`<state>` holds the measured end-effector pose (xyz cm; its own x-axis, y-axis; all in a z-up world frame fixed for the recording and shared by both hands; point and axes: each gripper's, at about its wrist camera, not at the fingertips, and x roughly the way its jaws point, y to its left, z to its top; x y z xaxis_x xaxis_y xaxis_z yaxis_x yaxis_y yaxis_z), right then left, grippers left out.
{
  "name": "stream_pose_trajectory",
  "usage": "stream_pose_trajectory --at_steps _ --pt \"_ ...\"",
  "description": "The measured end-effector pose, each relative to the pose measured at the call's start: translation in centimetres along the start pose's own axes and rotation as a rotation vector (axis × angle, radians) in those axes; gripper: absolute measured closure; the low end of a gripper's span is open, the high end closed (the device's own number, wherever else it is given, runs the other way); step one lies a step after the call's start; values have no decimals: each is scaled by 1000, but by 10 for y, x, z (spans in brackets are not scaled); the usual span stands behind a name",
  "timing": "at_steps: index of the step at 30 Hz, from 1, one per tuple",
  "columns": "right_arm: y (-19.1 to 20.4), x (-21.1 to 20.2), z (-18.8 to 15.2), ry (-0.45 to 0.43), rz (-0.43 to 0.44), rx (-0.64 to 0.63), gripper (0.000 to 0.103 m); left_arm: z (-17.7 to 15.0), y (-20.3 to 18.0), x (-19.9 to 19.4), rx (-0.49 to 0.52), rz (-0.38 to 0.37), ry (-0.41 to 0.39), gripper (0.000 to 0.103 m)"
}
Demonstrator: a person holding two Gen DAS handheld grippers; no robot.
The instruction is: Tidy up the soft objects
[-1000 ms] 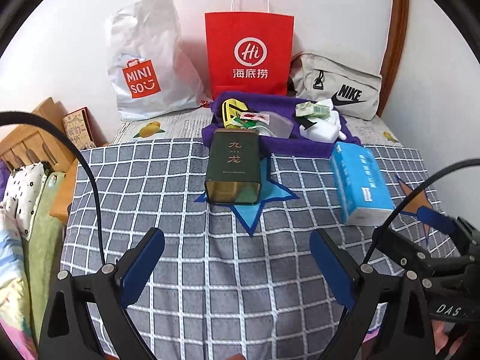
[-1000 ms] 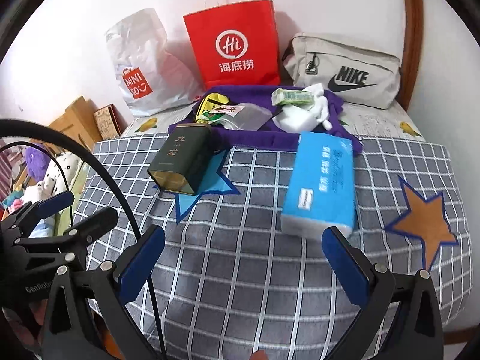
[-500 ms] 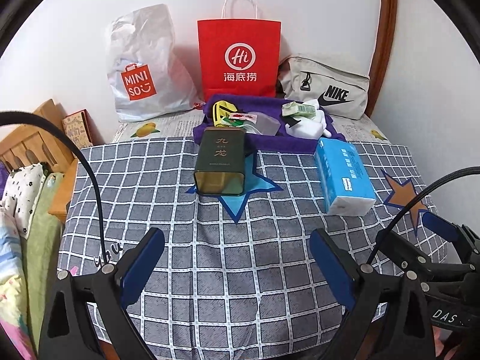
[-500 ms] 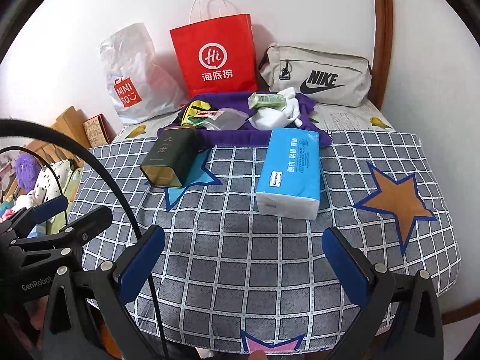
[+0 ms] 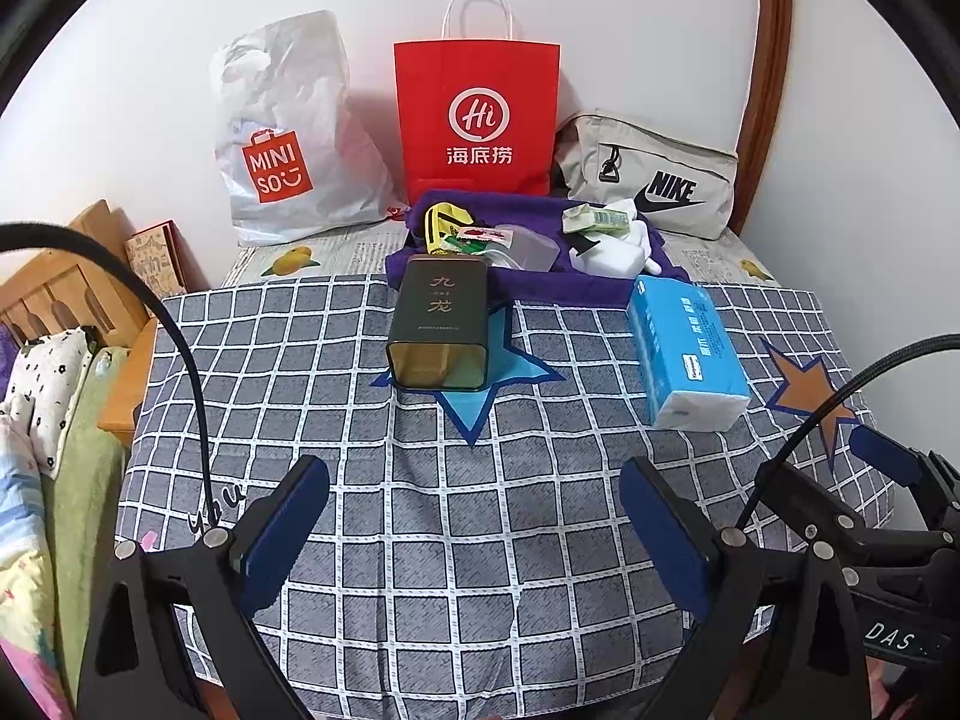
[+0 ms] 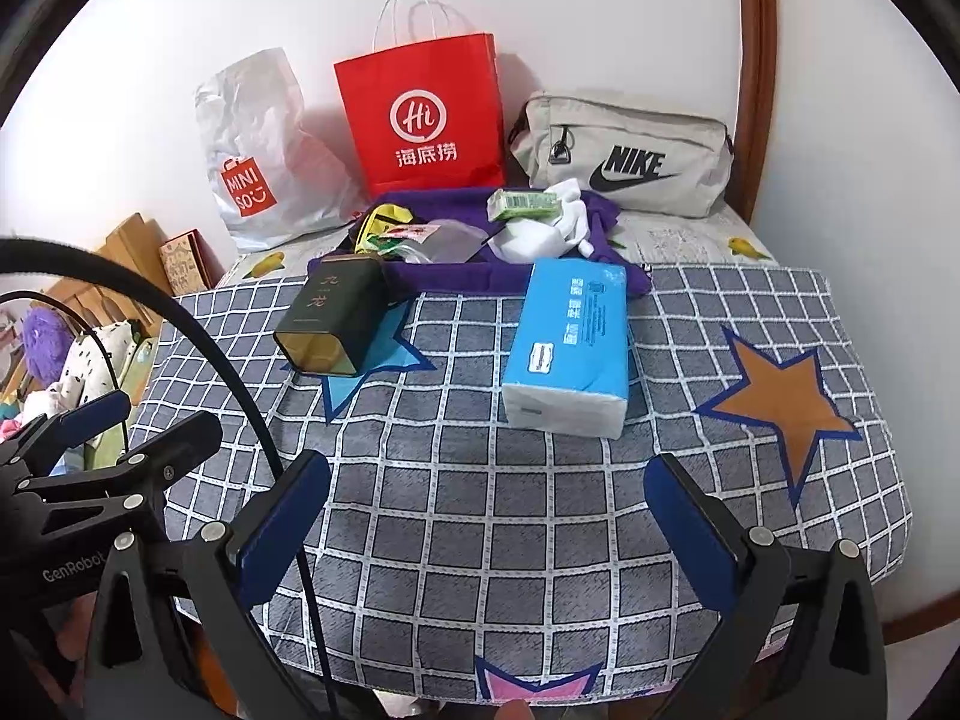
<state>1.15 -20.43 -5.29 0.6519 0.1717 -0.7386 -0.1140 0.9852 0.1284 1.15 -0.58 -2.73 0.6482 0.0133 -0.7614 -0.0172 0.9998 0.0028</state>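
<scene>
Checked cloth (image 5: 480,510) over worktop, blue tissue pack (image 6: 567,339) lying flat right of dark tin (image 5: 438,324); left gripper (image 5: 474,522) and right gripper (image 6: 486,516) fingers spread, empty, near edge.

Likely bedroom, wooden headboard (image 5: 57,285), shopping bags (image 5: 477,120)

On the checked cloth (image 5: 480,540), a tin (image 5: 438,324) lies left of a tissue pack (image 5: 684,348); behind them a towel (image 5: 600,288) holds small items, three bags (image 5: 477,120) against the wall.
</scene>
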Motion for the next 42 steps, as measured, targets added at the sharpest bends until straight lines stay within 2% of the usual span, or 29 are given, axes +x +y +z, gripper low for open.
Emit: stream_pose_trajectory --at_steps 23,42 --pt "2 -2 -1 -1 2 -5 0 0 0 -5 1 5 -13 5" --pt "0 -1 0 -1 -3 -5 0 0 -1 0 7 14 18 5"
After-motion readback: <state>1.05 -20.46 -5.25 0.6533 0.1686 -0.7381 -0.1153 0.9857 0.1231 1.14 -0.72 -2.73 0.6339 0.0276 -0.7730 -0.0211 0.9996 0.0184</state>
